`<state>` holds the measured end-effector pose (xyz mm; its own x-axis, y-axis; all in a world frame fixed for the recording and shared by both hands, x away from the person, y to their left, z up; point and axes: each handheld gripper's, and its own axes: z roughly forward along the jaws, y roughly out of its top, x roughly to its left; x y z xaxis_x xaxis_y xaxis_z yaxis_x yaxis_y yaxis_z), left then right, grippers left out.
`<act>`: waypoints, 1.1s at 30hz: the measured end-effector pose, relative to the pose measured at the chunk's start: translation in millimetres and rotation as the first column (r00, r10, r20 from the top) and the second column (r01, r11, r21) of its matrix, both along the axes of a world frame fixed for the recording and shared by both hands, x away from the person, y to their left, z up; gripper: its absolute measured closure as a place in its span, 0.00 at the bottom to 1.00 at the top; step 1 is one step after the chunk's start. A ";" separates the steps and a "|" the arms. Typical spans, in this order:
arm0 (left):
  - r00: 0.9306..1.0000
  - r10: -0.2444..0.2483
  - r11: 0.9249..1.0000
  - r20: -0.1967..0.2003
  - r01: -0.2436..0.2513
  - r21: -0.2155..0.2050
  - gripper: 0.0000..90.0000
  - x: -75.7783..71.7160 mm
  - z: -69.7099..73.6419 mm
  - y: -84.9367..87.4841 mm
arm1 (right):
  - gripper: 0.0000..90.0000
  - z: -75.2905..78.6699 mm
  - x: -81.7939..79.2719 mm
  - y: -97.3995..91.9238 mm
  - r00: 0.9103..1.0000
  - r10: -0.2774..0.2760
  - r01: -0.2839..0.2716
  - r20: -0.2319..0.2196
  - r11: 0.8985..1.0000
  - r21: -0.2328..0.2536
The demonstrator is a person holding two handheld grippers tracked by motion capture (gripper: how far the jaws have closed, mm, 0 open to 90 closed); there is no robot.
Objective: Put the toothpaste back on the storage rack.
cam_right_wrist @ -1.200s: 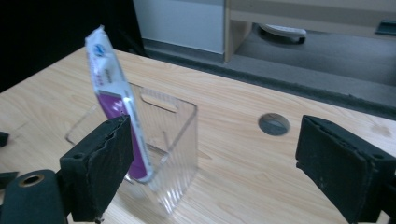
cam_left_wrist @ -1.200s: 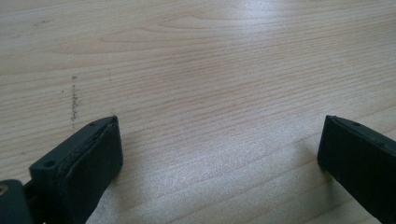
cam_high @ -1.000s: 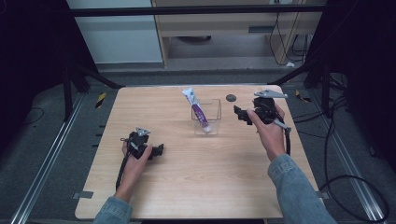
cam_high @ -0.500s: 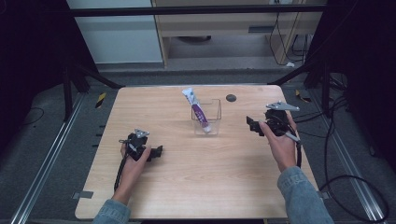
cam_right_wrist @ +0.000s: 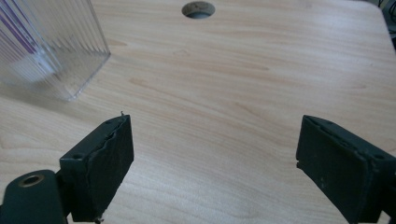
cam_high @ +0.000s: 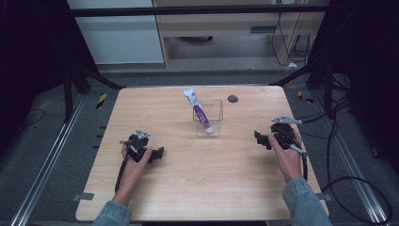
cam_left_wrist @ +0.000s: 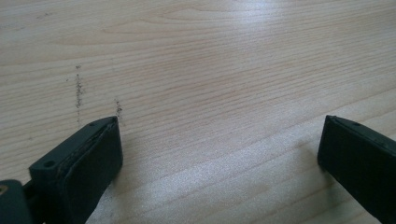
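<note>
A clear ribbed plastic box (cam_high: 208, 117) stands near the middle back of the wooden table (cam_high: 188, 188). A white and purple tube (cam_high: 198, 109) leans in it, its top sticking out to the upper left. My left gripper (cam_high: 160, 153) rests low on the table at the left, open, jaws wide apart over bare wood (cam_left_wrist: 219, 140). My right gripper (cam_high: 259, 138) is at the right of the box, open and holding nothing. The box's corner (cam_right_wrist: 51, 46) sits at the upper left of the right gripper view.
A round cable hole (cam_high: 232, 99) lies in the table behind the box, also in the right gripper view as a hole (cam_right_wrist: 198, 9). Dark scuff marks (cam_left_wrist: 78, 88) streak the wood ahead of the left jaw. Metal frame rails and cables surround the table.
My right gripper has drawn back from beside the box toward the near right of the table. The left gripper has stayed put.
</note>
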<state>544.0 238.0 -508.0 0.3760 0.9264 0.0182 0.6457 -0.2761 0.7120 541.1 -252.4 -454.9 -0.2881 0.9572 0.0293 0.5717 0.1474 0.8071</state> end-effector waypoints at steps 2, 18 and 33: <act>1.000 -0.001 1.000 -0.001 0.001 0.000 0.00 0.1 0.0 0.1 | 0.12 -5.9 -1.0 -1.2 1.000 0.006 -0.006 -0.010 1.000 -0.004; 1.000 0.000 1.000 0.000 0.000 -0.002 0.00 0.1 0.0 0.0 | 0.10 -46.3 -1.8 -17.1 0.996 -0.047 0.048 -0.077 0.999 0.012; 1.000 -0.003 1.000 -0.001 0.003 0.003 0.00 0.1 0.1 0.2 | 0.11 -55.2 5.0 -24.1 0.990 -0.103 0.105 -0.091 0.994 0.021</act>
